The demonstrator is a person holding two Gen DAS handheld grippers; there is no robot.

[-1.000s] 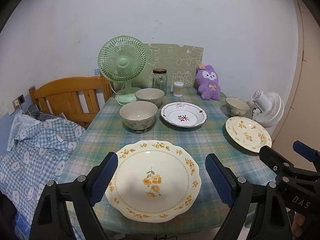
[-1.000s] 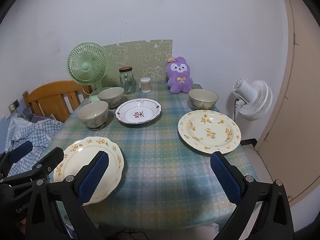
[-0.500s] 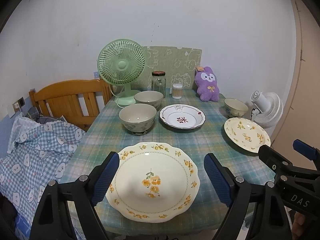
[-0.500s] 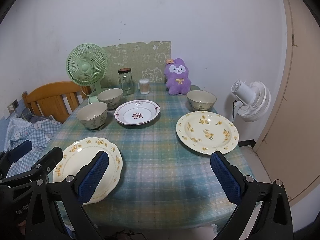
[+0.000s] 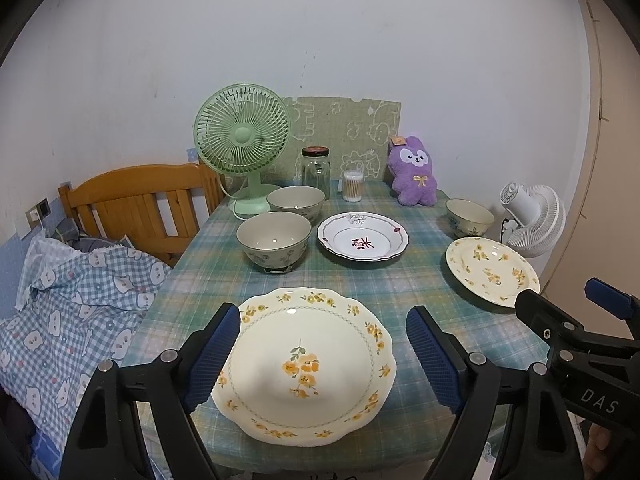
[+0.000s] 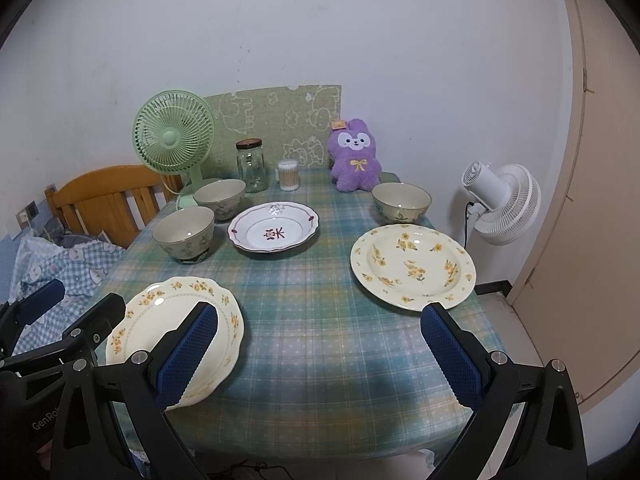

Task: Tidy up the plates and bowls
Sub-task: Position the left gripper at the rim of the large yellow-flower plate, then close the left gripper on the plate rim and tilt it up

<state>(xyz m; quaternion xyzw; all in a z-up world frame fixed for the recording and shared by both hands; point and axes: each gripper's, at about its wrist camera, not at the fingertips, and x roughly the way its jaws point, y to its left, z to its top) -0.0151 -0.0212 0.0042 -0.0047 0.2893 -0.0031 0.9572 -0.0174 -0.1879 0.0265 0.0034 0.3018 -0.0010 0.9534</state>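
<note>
A scalloped cream plate with yellow flowers (image 5: 304,360) lies at the table's near edge, and my left gripper (image 5: 322,344) hovers open over it, its blue pads clear of both sides of the rim. The same plate (image 6: 176,320) shows left of my open right gripper (image 6: 320,344), which has only tablecloth between its fingers. A second yellow-flowered plate (image 6: 412,266) sits on the right. A white plate with a red motif (image 6: 274,226) is in the middle. Two bowls (image 5: 274,240) (image 5: 296,200) stand on the left, a third bowl (image 6: 402,200) at the far right.
On the checked tablecloth (image 6: 320,300), along the back wall, stand a green fan (image 5: 242,140), a glass jar (image 5: 316,172), a tub of cotton swabs (image 5: 353,186) and a purple plush (image 5: 414,178). A white fan (image 6: 500,204) and a door are at the right. A wooden headboard (image 5: 132,200) and bedding are at the left.
The left gripper's jaws have narrowed a little over the near plate. Neither hand has visibly shifted, and all the dishes lie where they were.
</note>
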